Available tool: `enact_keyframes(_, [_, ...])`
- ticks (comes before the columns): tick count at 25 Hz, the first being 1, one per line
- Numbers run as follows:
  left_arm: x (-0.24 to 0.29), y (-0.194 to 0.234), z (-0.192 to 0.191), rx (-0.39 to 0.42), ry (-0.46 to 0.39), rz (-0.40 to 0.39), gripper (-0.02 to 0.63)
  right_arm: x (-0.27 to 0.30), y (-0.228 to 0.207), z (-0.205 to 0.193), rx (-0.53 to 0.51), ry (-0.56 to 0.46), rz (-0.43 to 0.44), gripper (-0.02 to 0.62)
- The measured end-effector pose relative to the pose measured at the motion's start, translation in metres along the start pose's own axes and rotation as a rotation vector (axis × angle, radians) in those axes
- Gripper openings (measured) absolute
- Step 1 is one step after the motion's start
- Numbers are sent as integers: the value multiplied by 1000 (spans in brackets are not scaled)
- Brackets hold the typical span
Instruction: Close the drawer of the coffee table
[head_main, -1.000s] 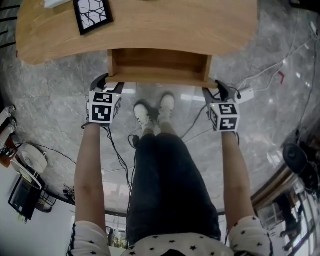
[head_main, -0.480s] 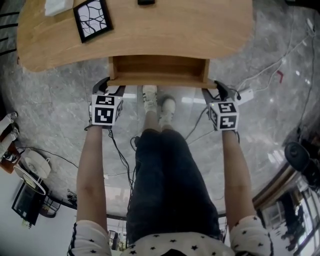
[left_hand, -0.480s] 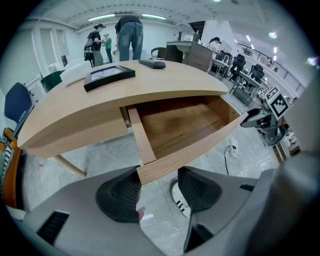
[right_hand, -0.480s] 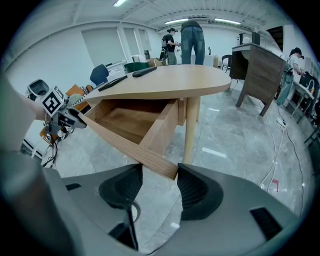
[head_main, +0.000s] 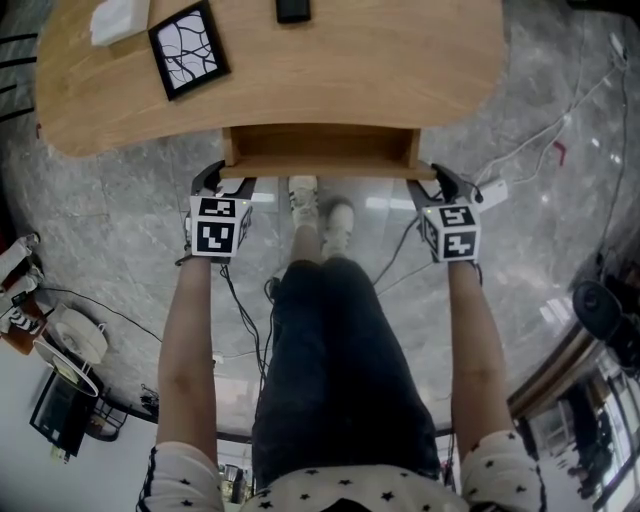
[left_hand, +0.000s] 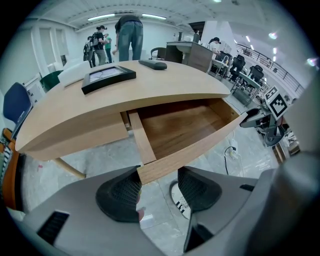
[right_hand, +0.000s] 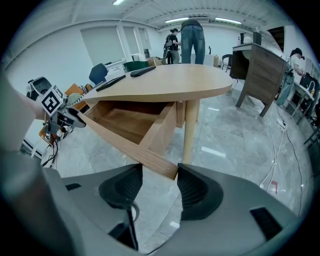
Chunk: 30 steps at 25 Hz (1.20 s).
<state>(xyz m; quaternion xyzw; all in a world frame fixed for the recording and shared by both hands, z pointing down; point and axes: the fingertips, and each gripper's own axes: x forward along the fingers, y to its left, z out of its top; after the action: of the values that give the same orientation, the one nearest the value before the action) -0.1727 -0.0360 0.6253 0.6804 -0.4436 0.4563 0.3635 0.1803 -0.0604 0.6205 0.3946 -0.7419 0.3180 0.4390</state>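
Observation:
The light wood coffee table (head_main: 300, 70) has its drawer (head_main: 320, 150) partly pulled out toward me, empty inside. My left gripper (head_main: 222, 180) sits at the left end of the drawer front (left_hand: 200, 145), my right gripper (head_main: 437, 182) at its right end. In the left gripper view the jaws (left_hand: 159, 187) stand open with the front panel's left corner between the pads. Likewise, the right gripper (right_hand: 160, 187) is open around the panel's right corner (right_hand: 167, 170).
On the tabletop lie a black-framed picture (head_main: 187, 47), a white pad (head_main: 118, 20) and a black remote (head_main: 293, 10). My legs and shoes (head_main: 320, 210) stand just before the drawer. A power strip (head_main: 490, 190) and cables lie on the marble floor. A table leg (right_hand: 189, 130) stands right of the drawer.
Both grippers have moved forward against the drawer front, and the drawer has slid further in under the tabletop. My feet have stepped closer to the table.

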Motion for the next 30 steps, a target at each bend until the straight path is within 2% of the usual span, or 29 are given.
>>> enact_keyframes(30, [9, 17, 32, 15, -26, -7, 236, 12, -13, 28, 8, 2, -17, 225])
